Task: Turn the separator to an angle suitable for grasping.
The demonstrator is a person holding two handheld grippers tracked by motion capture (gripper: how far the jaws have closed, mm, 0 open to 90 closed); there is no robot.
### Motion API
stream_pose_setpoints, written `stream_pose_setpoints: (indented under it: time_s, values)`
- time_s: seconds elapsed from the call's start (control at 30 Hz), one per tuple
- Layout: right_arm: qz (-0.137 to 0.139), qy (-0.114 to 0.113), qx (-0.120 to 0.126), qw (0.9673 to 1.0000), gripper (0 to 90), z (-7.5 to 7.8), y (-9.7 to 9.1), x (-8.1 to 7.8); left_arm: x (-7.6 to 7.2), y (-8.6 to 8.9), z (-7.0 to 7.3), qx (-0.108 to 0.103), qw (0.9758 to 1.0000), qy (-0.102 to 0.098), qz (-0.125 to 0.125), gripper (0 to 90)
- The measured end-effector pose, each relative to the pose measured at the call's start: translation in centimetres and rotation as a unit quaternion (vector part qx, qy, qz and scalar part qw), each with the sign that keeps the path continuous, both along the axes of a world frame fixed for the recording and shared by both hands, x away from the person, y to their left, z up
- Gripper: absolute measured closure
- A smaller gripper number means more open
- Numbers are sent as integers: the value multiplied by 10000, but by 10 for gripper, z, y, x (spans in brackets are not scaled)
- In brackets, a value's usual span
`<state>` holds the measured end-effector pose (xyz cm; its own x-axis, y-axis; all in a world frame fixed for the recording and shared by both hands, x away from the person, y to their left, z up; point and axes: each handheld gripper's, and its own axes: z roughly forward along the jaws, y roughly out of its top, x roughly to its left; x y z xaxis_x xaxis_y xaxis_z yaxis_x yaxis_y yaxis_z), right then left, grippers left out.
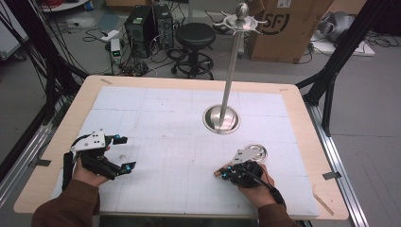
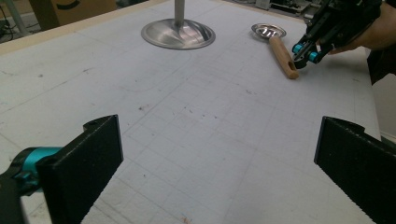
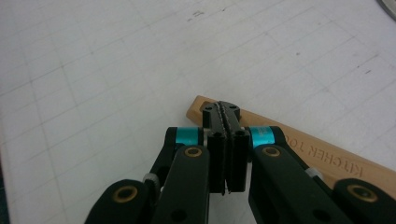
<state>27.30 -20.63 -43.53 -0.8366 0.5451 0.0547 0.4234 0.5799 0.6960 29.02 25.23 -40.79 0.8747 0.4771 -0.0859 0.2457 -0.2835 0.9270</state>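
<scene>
High view, from left to right: a sleeved forearm brings the left gripper (image 1: 124,152) in over the white gridded mat (image 1: 156,123) at the near left of the wooden table (image 1: 85,90), its two black jaws spread wide with nothing between them. Past the middle of the mat stands a tall steel stand (image 1: 221,118), a round base carrying a thin pole with a knob on top. Near the right edge, the right gripper (image 1: 226,172) sits low over the mat, jaws pressed flat together and gripping nothing. Just beside it lies a small ladle (image 1: 257,152) (steel bowl away from the person, wooden handle toward the hand).

Left gripper view: across bare mat between the two open jaws, the stand's base (image 2: 178,33) shows at upper centre. To its right the ladle (image 2: 280,46) lies flat, and the right gripper (image 2: 304,53) has its closed tips right at the free end of the handle; actual contact cannot be told.

Right gripper view: the shut tips of the right gripper (image 3: 226,112) hang over the end of the lettered wooden handle (image 3: 299,149), which runs off to the lower right.
</scene>
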Motion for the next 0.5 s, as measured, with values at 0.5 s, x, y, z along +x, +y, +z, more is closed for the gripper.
stream_pose_setpoints:
  time_s: [0.5]
  values:
    - [-312,-43,34,9995,896,-1,6,19,1,0,-1,4,10000,9,0,17]
